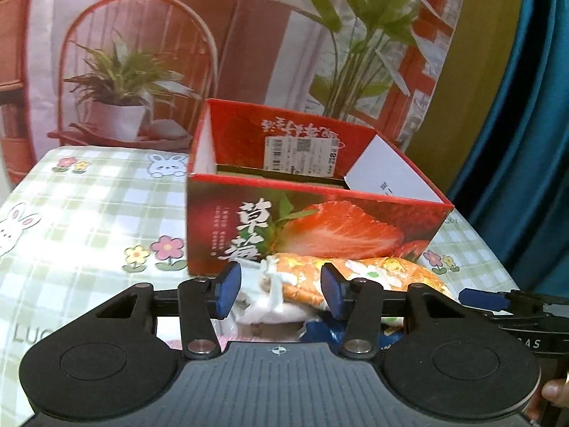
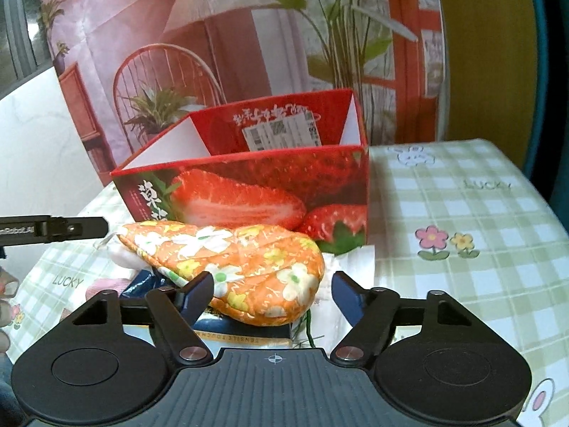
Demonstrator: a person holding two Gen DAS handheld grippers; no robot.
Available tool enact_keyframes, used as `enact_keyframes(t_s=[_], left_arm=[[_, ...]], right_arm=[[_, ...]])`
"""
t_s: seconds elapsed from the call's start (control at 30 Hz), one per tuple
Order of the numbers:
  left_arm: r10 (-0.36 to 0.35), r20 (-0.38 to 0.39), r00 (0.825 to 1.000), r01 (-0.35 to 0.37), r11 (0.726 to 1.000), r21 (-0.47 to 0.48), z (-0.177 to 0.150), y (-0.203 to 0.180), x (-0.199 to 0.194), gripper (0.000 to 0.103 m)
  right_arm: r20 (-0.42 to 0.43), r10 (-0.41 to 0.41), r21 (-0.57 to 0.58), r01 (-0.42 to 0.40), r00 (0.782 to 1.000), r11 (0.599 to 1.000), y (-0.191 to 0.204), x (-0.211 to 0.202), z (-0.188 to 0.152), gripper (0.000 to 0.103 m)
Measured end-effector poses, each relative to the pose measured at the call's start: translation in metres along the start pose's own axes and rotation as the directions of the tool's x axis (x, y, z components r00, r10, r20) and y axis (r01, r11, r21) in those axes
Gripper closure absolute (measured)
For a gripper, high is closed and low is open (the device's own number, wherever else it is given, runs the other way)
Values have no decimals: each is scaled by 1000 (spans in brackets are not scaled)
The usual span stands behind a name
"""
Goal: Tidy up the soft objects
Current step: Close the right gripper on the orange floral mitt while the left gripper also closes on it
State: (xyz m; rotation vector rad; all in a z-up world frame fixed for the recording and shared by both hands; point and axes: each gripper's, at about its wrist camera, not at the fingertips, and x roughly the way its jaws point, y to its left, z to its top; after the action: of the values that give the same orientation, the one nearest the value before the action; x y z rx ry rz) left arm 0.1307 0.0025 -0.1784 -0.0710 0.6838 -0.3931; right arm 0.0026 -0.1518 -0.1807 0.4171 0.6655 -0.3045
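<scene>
Strawberry box (image 1: 313, 192) looks empty from here — nothing stowed yet, I'd say. The soft pile sits on the checked tablecloth (image 2: 462, 192) just in front of it, orange floral mitt (image 2: 227, 267) on top. My left gripper (image 1: 281, 291) and right gripper (image 2: 274, 295) both straddle the mitt — jaws parted, pads not visibly pressing. Grip, lift, drop remain.

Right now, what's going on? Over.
Left gripper open over mitt's white loop. Right gripper open around orange mitt. Strawberry box behind, open. Nothing blocking.
</scene>
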Motion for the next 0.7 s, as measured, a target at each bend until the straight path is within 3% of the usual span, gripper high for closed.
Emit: enact_keyframes(t_s=[0.37, 0.5, 0.7], left_arm=[[-50, -84, 995, 51, 999, 17, 5, -1, 51, 51], [-43, -81, 996, 47, 998, 49, 2, -5, 52, 76], [-62, -19, 998, 64, 995, 74, -2, -12, 35, 82]], right_arm=[[-39, 40, 27, -39, 998, 999, -9, 22, 2, 45], [-49, 56, 36, -55, 997, 998, -11, 29, 5, 55], [-38, 67, 21, -66, 997, 998, -11, 26, 4, 70]])
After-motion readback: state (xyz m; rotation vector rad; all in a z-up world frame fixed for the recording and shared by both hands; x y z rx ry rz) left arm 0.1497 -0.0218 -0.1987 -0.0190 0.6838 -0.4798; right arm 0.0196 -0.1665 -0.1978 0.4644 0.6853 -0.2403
